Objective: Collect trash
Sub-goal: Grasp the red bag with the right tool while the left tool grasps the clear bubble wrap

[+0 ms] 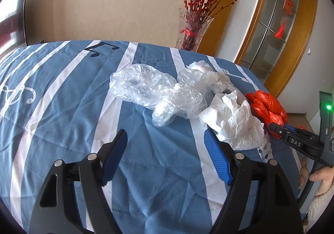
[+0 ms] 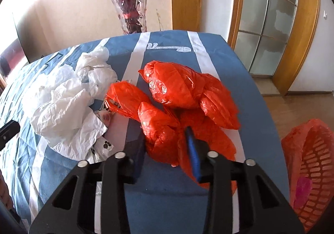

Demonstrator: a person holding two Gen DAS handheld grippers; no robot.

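Crumpled trash lies on a blue cloth with white stripes (image 1: 52,98). A clear plastic bag (image 1: 146,87) sits in the middle, with a crumpled white paper (image 1: 231,117) to its right and a bunched red plastic bag (image 1: 265,104) beyond that. My left gripper (image 1: 165,132) hovers open over bare cloth just short of the clear bag, its right finger beside the white paper. In the right wrist view my right gripper (image 2: 165,148) is shut on the near lobe of the red plastic bag (image 2: 177,92), which fills the gap between the pads. The white paper (image 2: 62,112) lies to its left.
A glass vase (image 1: 192,29) with red branches stands behind the far edge of the cloth. A red lattice basket (image 2: 309,160) lined with red plastic sits low at the right, past the cloth's right edge. A person's hand (image 1: 319,175) holds the right gripper.
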